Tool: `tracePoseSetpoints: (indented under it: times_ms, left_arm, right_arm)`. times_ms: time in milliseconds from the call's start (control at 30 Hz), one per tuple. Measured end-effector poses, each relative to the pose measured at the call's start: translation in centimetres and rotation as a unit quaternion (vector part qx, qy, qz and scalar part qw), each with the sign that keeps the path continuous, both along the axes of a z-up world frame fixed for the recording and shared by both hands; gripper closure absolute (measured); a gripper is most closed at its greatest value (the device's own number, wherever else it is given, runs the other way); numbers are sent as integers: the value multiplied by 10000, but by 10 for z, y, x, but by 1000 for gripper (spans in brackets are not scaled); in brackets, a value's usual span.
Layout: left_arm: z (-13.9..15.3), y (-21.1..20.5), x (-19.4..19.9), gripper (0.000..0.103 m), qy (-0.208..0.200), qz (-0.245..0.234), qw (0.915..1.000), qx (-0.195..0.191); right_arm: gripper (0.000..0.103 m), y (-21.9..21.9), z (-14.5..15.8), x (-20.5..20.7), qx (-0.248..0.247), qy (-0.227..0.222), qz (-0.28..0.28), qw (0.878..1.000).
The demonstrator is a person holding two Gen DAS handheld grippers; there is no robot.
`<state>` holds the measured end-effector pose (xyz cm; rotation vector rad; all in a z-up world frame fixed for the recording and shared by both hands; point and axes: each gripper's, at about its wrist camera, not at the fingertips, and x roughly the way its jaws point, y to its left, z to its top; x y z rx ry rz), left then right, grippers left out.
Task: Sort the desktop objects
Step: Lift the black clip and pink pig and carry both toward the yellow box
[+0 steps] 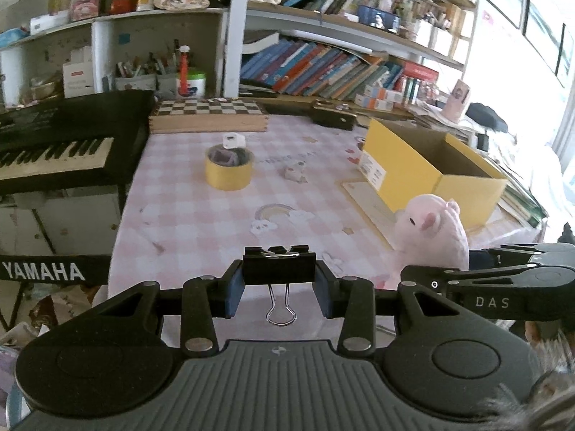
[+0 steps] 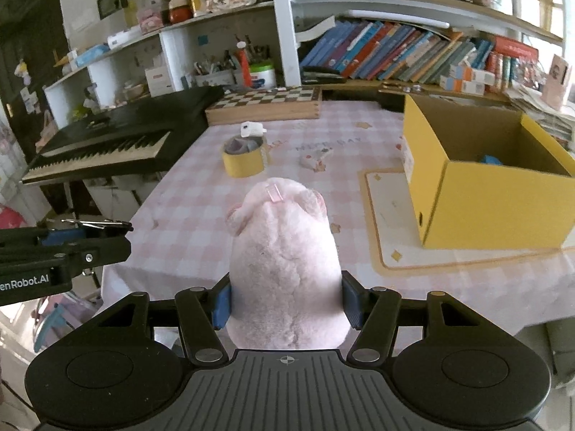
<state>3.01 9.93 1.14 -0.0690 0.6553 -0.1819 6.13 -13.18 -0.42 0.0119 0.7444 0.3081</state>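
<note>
Both claws are loaded at the near edge of the bench (image 1: 201, 222): the left claw (image 1: 279, 289) is clenched on a black binder clip (image 1: 279, 267), the right claw (image 2: 287, 303) squeezes a pink plush toy (image 2: 284, 258) by its sides. I'd guess both are bound for the open yellow box (image 2: 496, 194) on the right. The checked cloth between is bare; a tape roll (image 1: 229, 168) and small white bits sit farther off, left of that path.
</note>
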Motion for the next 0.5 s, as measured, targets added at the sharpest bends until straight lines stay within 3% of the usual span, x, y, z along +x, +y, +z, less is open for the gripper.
tracePoseSetpoints:
  times_ms: [500]
  left_arm:
    - [-7, -45, -9, 65, 78, -924, 9957, -77]
  right_arm:
    - [43, -43, -1, -39, -35, 70, -827, 9965]
